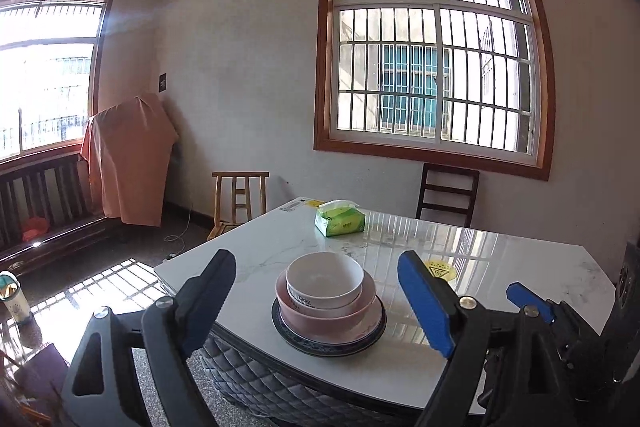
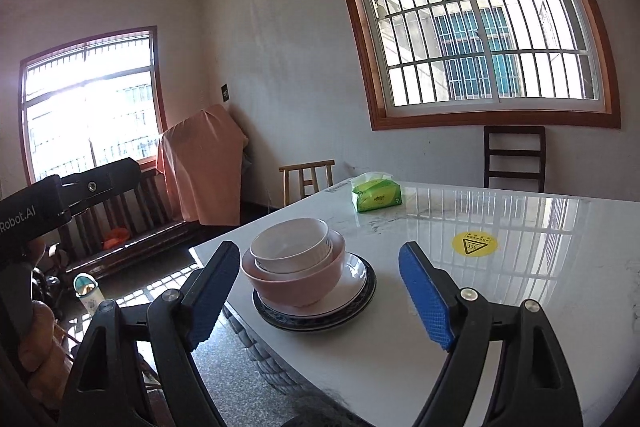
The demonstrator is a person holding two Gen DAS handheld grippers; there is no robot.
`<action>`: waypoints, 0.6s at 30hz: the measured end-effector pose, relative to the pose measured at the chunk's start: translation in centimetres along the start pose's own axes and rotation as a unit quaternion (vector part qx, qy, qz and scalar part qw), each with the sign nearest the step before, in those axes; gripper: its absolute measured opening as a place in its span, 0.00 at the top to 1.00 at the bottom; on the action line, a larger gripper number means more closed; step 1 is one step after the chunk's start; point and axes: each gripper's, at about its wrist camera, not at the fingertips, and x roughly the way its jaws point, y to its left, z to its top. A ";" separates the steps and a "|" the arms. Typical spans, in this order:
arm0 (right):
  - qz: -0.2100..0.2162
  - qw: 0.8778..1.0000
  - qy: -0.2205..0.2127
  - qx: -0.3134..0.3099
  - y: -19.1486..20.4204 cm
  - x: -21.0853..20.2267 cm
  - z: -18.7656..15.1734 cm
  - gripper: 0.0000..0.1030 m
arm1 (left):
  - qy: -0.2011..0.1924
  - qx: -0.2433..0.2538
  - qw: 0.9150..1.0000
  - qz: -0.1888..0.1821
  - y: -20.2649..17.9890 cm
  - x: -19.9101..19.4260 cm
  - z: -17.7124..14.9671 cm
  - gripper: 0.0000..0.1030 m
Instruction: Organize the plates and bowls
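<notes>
A white bowl [image 1: 325, 279] sits nested in a pink bowl [image 1: 320, 313], which stands on stacked plates [image 1: 360, 339] with a dark blue rim near the table's front left corner. The same stack shows in the right wrist view: white bowl [image 2: 290, 245], pink bowl [image 2: 296, 283], plates [image 2: 352, 291]. My left gripper [image 1: 320, 301] is open and empty, fingers either side of the stack but nearer to me. My right gripper [image 2: 320, 291] is open and empty, to the right of the stack; its fingertip [image 1: 524, 297] shows in the left wrist view.
The white marble table [image 1: 500, 267] carries a green tissue pack [image 1: 339, 219] at the back and a yellow warning sticker [image 2: 475, 243]. A dark chair [image 1: 447, 193] and a wooden stool [image 1: 240, 197] stand behind. A bench [image 1: 44, 211] lines the left wall.
</notes>
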 end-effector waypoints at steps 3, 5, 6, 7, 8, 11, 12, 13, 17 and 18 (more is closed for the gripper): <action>-0.003 1.000 -0.008 -0.003 0.1 -0.6 -0.1 0.19 | 0.000 -0.002 1.000 0.000 -0.3 -0.2 0.0 0.17; -0.003 1.000 -0.010 -0.003 0.0 -0.9 -0.2 0.18 | -0.001 -0.005 1.000 -0.009 -0.2 -0.3 0.0 0.17; -0.003 1.000 -0.011 -0.003 -0.1 -0.9 -0.2 0.18 | -0.001 -0.007 1.000 -0.015 -0.2 -0.4 0.1 0.17; -0.002 1.000 -0.010 -0.002 -0.1 -1.0 -0.2 0.18 | -0.001 -0.009 1.000 -0.018 -0.2 -0.5 0.1 0.17; -0.002 1.000 -0.010 -0.002 -0.2 -1.1 -0.3 0.18 | 0.000 -0.012 1.000 -0.020 -0.2 -0.5 0.1 0.17; -0.001 1.000 -0.009 -0.002 -0.2 -1.1 -0.5 0.18 | 0.001 -0.014 1.000 -0.024 -0.2 -0.6 0.1 0.17; -0.001 1.000 -0.009 -0.003 -0.2 -1.2 -0.5 0.18 | 0.004 -0.014 1.000 -0.024 -0.3 -0.5 0.1 0.16; -0.001 1.000 -0.008 -0.003 -0.2 -1.2 -0.6 0.18 | 0.007 -0.014 1.000 -0.024 -0.3 -0.3 0.1 0.14; 0.001 1.000 -0.006 -0.003 -0.3 -1.0 -0.6 0.18 | 0.025 -0.017 0.999 -0.021 0.0 0.4 -0.3 0.14; 0.001 1.000 -0.006 -0.003 -0.3 -1.0 -0.6 0.18 | 0.026 -0.019 0.999 -0.022 0.1 0.5 -0.4 0.14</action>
